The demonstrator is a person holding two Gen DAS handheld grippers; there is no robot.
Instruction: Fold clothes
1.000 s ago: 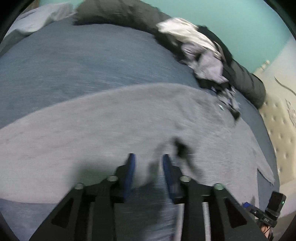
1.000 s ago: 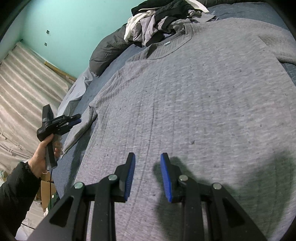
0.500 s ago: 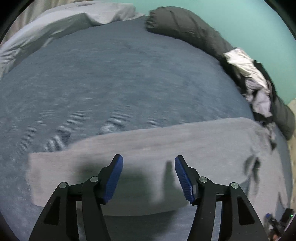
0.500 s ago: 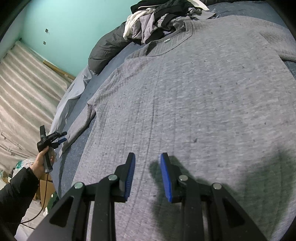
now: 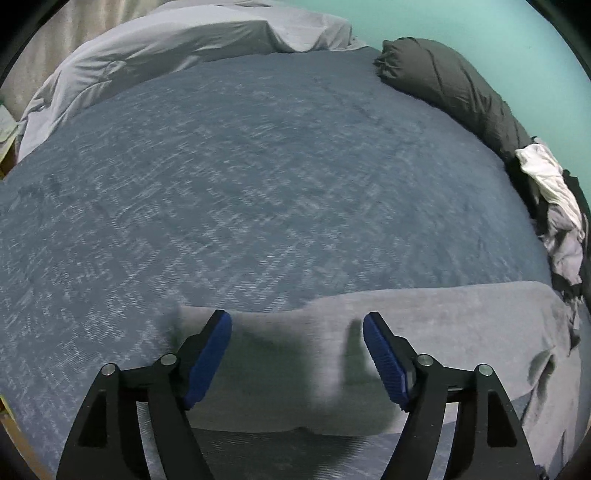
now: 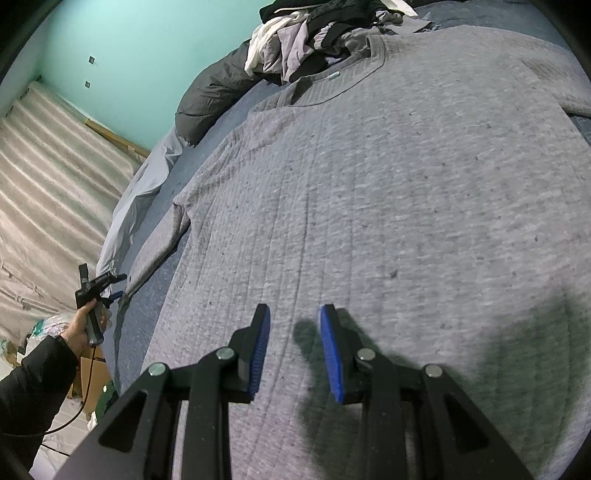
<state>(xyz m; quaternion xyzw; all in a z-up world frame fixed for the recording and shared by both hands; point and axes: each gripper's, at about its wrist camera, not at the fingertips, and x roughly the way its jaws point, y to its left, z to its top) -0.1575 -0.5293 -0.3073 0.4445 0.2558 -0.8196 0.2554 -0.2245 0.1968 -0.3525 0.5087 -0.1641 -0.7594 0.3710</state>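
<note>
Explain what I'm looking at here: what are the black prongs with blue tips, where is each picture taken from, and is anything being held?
There is no robot. A person holds a handheld two-finger gripper in each hand, each carrying a fisheye camera looking along its fingers.

The left wrist view shows the left gripper over the end of a grey sleeve; its jaws are opening and the pads press on nothing. The right wrist view shows the right gripper, slightly open, above the chest of a grey sweater, also holding nothing. At that picture's left edge you see the person's left hand.

The sweater lies flat on a blue bedspread. Along the teal wall lie a dark rolled duvet and a pile of unfolded clothes.
</note>
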